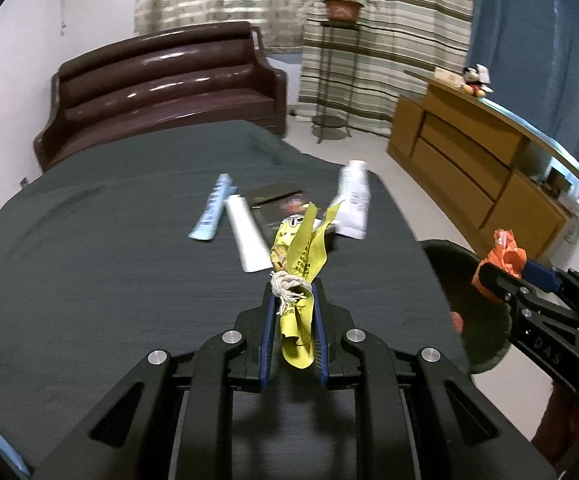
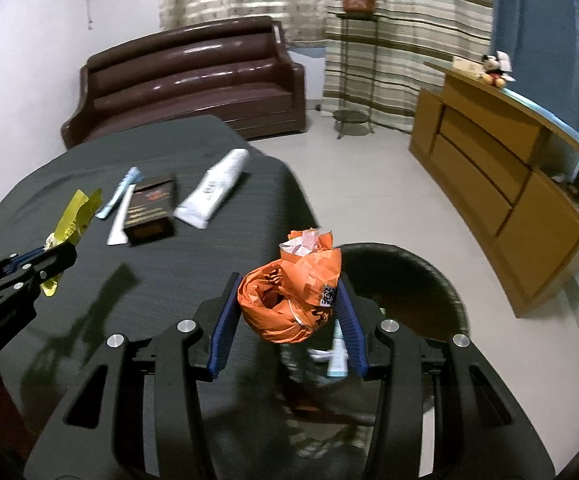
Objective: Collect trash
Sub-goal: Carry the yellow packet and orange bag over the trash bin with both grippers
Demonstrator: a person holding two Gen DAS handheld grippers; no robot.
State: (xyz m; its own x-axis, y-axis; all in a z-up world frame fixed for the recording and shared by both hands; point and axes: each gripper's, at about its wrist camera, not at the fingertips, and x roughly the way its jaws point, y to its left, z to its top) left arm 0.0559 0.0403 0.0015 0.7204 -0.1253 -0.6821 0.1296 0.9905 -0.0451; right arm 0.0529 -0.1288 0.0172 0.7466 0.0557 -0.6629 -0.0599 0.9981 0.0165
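Left hand-held gripper [image 1: 293, 300] pinches yellow wrapper [image 1: 299, 264] with a string scrap above the worktop [image 1: 109, 240]. Right hand-held gripper [image 2: 287, 304] clamps orange wrapper [image 2: 289, 300] over the dark bin [image 2: 429, 280] at the worktop's right edge, likely poised to drop. Tubes [image 2: 213, 188] and box [image 2: 151, 208] remain far.

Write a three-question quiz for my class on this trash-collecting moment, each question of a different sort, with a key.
1. True or false: the left gripper is empty.
2. What colour is the crumpled wrapper held by the right gripper?
3. Where is the dark bin? A) on the sofa B) on the floor beside the table C) on the cabinet

Key: 1 false, it holds a yellow wrapper; 2 orange; 3 B.
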